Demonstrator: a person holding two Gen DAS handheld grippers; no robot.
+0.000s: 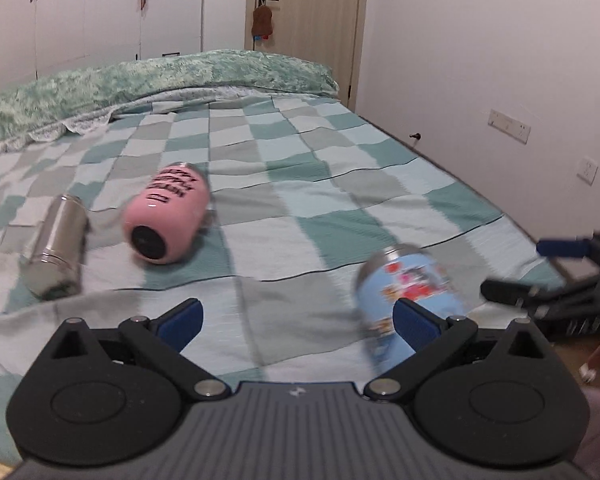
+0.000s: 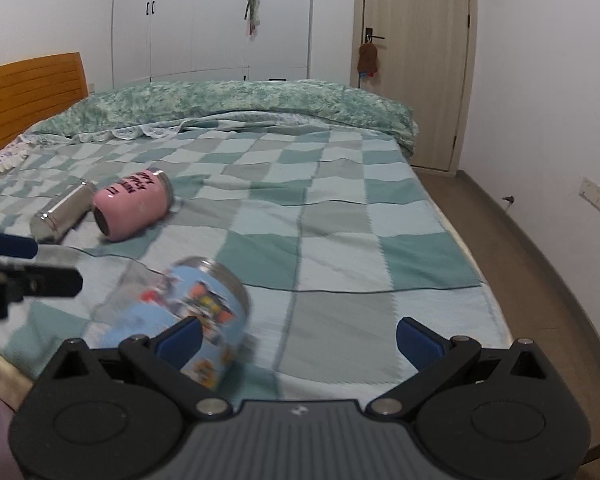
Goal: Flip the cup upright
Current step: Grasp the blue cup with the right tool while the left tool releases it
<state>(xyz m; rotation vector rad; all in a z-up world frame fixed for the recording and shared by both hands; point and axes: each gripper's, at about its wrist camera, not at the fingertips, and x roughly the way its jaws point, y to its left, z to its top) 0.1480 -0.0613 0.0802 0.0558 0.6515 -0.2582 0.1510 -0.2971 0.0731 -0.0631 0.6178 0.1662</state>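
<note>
Three cups lie on their sides on the checked bedspread [image 1: 300, 184]. A pink cup [image 1: 168, 216] with black lettering lies at mid left, its dark base towards me; it also shows in the right wrist view [image 2: 134, 206]. A steel cup [image 1: 56, 250] lies left of it, and shows in the right wrist view [image 2: 62, 210]. A blue cartoon cup [image 1: 410, 292] lies near the front, blurred, partly behind my left gripper's right finger; it also shows in the right wrist view [image 2: 192, 320]. My left gripper [image 1: 298, 326] is open and empty. My right gripper [image 2: 300, 340] is open and empty, with the blue cup behind its left finger.
A green quilt [image 2: 240, 106] is bunched at the far end of the bed, by a wooden headboard [image 2: 28, 92]. A door [image 2: 414, 60] and wardrobes [image 2: 212, 16] stand beyond. The bed's right edge drops to the brown floor [image 2: 520, 264] by a wall with sockets.
</note>
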